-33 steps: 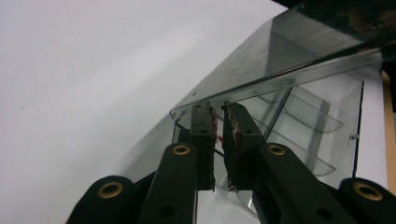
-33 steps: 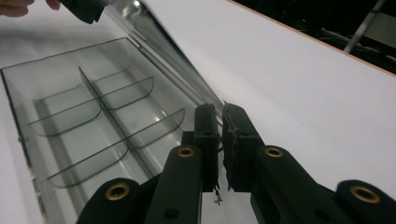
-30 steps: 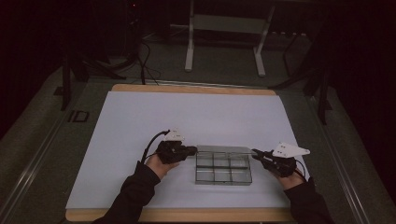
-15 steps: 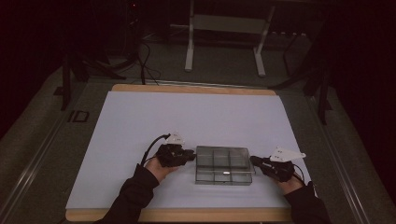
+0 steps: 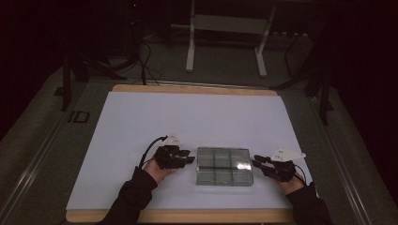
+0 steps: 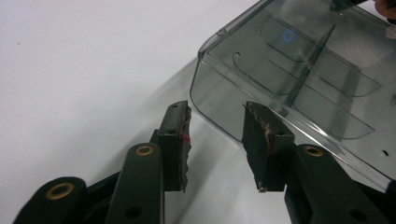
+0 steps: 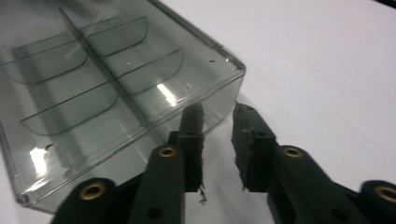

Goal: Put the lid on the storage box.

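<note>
Clear plastic divider box [image 5: 224,166] flat on the white tabletop [image 5: 197,119], near the front edge, lid shut, compartments empty as far as can be told. Left tongs [image 5: 187,157] just off its left end, right tongs [image 5: 257,163] just off its right end — one at each short side, likely the spacing for a two-handed lift or set-down. Both pairs parted, jaws just been opening, nothing between them; in the left gripper view, left tongs [image 6: 217,140] short of the box corner [image 6: 205,70], pads clear of the wall. Same in the right gripper view [image 7: 217,142] — box wall [image 7: 219,100] just ahead, untouched. Plenty of bare tabletop behind and to both sides; little room toward the near edge.
</note>
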Motion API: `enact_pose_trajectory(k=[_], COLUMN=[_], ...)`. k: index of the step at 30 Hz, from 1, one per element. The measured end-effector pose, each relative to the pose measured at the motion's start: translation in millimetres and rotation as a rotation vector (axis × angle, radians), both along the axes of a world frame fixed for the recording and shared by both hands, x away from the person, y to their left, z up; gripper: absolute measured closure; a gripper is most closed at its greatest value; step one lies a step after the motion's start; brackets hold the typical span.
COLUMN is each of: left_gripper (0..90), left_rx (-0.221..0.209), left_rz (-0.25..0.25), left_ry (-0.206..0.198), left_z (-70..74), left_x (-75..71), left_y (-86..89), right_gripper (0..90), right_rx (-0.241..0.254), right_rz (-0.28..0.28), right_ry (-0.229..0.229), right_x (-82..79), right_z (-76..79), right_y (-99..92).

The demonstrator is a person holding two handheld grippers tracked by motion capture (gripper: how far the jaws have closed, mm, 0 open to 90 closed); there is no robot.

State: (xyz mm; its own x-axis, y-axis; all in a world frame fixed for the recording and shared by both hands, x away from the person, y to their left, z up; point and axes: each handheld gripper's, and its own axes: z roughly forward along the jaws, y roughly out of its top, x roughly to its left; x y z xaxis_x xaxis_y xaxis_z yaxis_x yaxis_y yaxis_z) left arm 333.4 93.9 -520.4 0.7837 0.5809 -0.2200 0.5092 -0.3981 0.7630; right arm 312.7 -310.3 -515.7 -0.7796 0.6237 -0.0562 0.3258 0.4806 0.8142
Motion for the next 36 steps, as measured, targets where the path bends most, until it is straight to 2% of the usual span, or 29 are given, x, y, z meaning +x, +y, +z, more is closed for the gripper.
enact_pose_trajectory(k=[2,6,7,8,10,11,12,13,14,16,17,19,25,28,31,36], left_gripper=[52.2,34.4,26.2,15.9,15.2,12.5,12.5,7.3,1.1,1.1,1.1,1.1,1.1,1.2,1.2,1.2], left_rx=[0.003,-0.043,-0.061,-0.061,-0.044,-0.042,-0.037,-0.037,-0.023,-0.001,0.01,-0.005,-0.01,-0.017,-0.026,-0.016], left_rz=[0.004,0.003,-0.025,-0.025,-0.003,-0.003,0.0,0.0,0.013,0.033,0.041,0.036,0.037,0.042,0.044,0.049], left_ry=[-0.005,-0.01,-0.008,-0.008,-0.007,-0.004,-0.003,-0.003,-0.003,-0.024,-0.022,-0.016,-0.027,-0.029,-0.031,-0.049], left_z=[0.2,2.6,2.2,2.2,1.9,1.3,0.4,0.4,-1.4,-2.3,-3.0,-4.8,-8.1,-7.6,-6.5,-5.0], left_x=[-0.4,-1.5,-1.5,-1.5,-1.1,-0.7,-0.2,-0.2,-0.3,-0.7,-0.2,-0.2,-2.9,-5.1,-8.0,-14.6], left_y=[0.3,4.8,6.1,6.1,6.8,7.2,7.3,7.3,7.0,6.7,6.4,6.8,10.3,13.1,15.5,21.1], right_gripper=[64.5,48.7,44.9,39.1,31.5,24.8,24.8,24.8,16.8,16.2,14.5,14.6,14.6,14.6,14.6,14.6], right_rx=[0.006,0.026,0.031,0.036,0.055,0.068,0.068,0.068,0.089,0.1,0.096,0.095,0.076,0.09,0.083,0.085], right_rz=[-0.007,-0.034,-0.041,-0.05,-0.071,-0.078,-0.078,-0.078,-0.095,-0.1,-0.097,-0.105,-0.123,-0.135,-0.144,-0.152], right_ry=[-0.004,-0.018,-0.017,-0.013,-0.015,-0.014,-0.014,-0.014,-0.021,-0.018,-0.024,-0.023,-0.021,-0.001,0.003,0.001], right_x=[1.0,3.1,3.8,4.4,5.5,5.5,5.5,5.5,6.1,6.6,6.3,6.4,8.3,8.9,7.7,4.2], right_z=[1.5,4.5,4.6,4.3,3.8,3.7,3.7,3.7,3.7,3.8,4.1,4.1,-0.8,-2.3,-2.3,-2.0], right_y=[-1.4,-5.0,-5.9,-6.6,-8.6,-9.8,-9.8,-9.8,-12.5,-13.2,-13.3,-13.4,-15.4,-18.0,-19.6,-23.5])
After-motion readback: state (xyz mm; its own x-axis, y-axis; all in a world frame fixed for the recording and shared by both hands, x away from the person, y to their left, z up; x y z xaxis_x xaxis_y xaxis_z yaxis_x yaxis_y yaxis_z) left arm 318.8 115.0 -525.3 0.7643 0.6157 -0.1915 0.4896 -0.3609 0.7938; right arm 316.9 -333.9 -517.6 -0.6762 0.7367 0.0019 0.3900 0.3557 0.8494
